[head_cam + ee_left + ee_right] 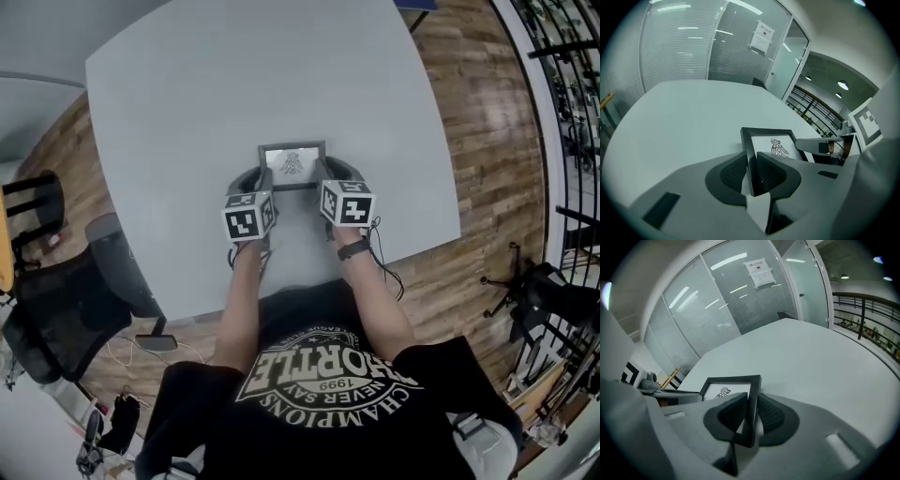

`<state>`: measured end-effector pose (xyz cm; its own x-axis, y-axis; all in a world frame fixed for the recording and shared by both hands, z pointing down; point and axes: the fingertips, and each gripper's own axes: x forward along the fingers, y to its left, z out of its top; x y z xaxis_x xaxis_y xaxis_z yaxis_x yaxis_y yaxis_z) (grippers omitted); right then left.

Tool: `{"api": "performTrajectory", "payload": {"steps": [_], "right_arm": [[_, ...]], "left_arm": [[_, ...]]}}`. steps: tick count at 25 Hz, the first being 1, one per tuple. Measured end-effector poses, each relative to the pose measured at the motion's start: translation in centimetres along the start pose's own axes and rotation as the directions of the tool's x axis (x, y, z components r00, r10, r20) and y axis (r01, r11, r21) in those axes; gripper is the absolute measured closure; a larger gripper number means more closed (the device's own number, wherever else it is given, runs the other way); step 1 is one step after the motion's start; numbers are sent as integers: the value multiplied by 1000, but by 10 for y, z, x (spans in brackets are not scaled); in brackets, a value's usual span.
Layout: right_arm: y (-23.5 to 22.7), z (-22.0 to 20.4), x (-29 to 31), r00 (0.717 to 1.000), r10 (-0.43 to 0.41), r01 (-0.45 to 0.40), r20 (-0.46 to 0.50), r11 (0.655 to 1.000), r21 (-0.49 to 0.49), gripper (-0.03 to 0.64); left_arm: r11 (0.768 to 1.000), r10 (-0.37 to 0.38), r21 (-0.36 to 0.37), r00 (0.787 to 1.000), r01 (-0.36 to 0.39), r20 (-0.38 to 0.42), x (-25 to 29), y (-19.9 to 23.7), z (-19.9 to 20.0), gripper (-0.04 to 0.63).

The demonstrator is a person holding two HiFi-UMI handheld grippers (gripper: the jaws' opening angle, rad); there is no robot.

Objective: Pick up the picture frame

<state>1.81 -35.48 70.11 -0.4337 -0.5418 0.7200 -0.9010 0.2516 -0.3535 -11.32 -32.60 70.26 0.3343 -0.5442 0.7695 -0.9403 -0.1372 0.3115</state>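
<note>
At the left, my left gripper (253,180) is clamped on the left side rail of the picture frame (292,164). Its own view shows both ribbed pads (736,171) pressed against the black moulding, with the rail standing edge-on between the jaws of the left gripper (751,172). From there the picture frame (776,146) leans away from me, and its white print with a dark bird-like emblem faces up and toward the camera.

In the centre, the frame sits between the two grippers over the near part of the grey table (234,94), close to the edge where I stand.

At the right, my right gripper (330,176) mirrors the hold. In its view the right gripper (752,414) has its jaws closed on the right side rail, with the picture frame (727,389) stretching off toward the other gripper.

By my reading the grasp is complete, with both sides secured and the frame held level between the grippers. I cannot say from these views whether its bottom edge has cleared the tabletop. What seems left is the lift itself, raising both hands together so the frame does not twist or slip out of the pads.
</note>
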Motion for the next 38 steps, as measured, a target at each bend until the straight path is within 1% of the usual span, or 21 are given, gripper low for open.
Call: {"api": "performTrajectory", "payload": {"steps": [5,10,18,24,27,31,35,38], "right_arm": [[7,24,-35,997,13,-12,80,1000,-24,551],[21,31,-79,988,19,-13,151,999,-40,551],[33,47,-146,962,14,6,274,997,-72,552],[39,47,-190,942,27,3,335,996,-88,552],[47,47,-209,929,38,-3,368,995,-96,552],[58,56,-235,905,51,2,421,992,-122,552],[64,63,-265,881,65,5,469,989,-145,552],[68,72,-286,859,83,6,505,985,-171,552]], "left_arm": [[1000,5,12,997,-6,74,-31,-22,22,520],[1000,-4,21,990,1,139,-73,-44,27,520],[997,-15,75,969,-4,247,-127,-82,41,522],[995,-27,98,952,-3,304,-162,-108,35,520],[994,-28,108,941,-9,336,-180,-116,35,520],[992,-29,121,922,-19,387,-204,-125,41,520],[993,-56,119,902,6,428,-225,-140,42,520],[992,-75,127,881,17,467,-241,-152,49,520]]}}
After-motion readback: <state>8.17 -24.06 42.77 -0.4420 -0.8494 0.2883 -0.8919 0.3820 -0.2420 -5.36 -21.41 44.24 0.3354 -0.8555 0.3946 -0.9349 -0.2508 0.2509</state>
